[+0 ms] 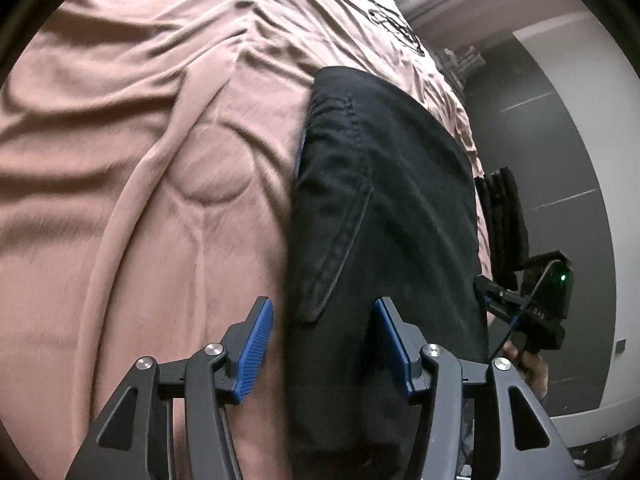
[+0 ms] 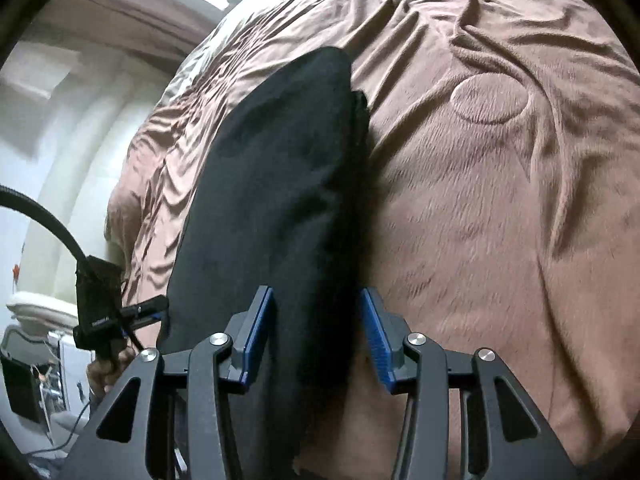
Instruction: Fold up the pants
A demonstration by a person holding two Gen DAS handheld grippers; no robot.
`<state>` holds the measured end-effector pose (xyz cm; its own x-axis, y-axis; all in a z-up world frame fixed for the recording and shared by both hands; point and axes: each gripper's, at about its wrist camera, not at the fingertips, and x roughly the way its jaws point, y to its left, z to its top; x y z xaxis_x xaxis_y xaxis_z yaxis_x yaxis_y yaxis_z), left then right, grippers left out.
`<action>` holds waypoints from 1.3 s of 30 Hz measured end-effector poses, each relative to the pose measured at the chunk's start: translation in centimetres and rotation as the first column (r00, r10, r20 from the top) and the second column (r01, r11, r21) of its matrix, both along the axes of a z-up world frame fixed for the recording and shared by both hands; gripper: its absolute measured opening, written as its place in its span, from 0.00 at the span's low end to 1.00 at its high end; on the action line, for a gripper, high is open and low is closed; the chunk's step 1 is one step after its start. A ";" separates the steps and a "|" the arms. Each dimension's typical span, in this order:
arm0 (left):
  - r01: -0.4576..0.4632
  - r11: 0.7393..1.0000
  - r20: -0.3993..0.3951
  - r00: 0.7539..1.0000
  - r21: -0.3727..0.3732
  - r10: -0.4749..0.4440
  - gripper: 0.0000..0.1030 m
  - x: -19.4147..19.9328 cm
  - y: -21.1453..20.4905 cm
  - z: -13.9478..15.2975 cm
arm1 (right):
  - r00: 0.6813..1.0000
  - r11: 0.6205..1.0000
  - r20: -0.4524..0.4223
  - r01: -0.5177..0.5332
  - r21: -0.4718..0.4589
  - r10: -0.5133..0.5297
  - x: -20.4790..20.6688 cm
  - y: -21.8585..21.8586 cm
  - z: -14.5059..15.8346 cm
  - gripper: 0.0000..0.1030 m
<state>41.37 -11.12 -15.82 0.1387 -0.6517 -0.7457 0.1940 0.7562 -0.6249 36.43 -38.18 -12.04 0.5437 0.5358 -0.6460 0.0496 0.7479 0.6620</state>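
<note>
Black pants lie as a long folded strip on a pink-brown bedspread, close to the bed's right edge; a pocket flap shows near my fingers. My left gripper is open and straddles the near end of the strip, its blue pads clear of the cloth. In the right wrist view the same pants run away from me over the bedspread. My right gripper is open astride them, the cloth filling most of the gap without being pinched. Each view also shows the other gripper at the bed's edge.
The bed's edge drops to a dark grey floor just right of the pants. The other gripper, held by a hand, sits there. In the right wrist view the other gripper sits at the left, with a white wall and clutter beyond.
</note>
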 end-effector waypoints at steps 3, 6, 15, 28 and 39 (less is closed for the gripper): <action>0.018 1.000 0.007 1.000 0.006 -0.018 0.53 1.4 -0.8 0.0 | 1.000 1.000 0.003 0.000 0.012 0.000 0.6 0.5 -0.6 0.42; 0.034 0.999 0.012 0.999 0.025 -0.034 0.53 2.7 -1.7 0.1 | 1.000 1.000 -0.002 -0.001 0.025 0.001 1.4 0.9 -1.2 0.42; 0.056 0.997 0.010 0.998 0.047 -0.056 0.53 6.4 -3.0 -0.3 | 1.000 0.996 -0.010 -0.011 0.087 0.011 2.9 -0.1 -2.6 0.42; 0.038 0.998 0.014 0.999 0.042 -0.039 0.45 12.8 -4.5 -0.5 | 0.999 0.982 -0.012 -0.031 0.185 0.034 4.6 -2.1 -4.6 0.42; 0.005 1.000 0.086 0.996 0.012 -0.006 0.33 12.9 -4.3 0.8 | 0.999 0.989 0.046 -0.033 0.142 0.027 3.5 -2.0 -3.7 0.26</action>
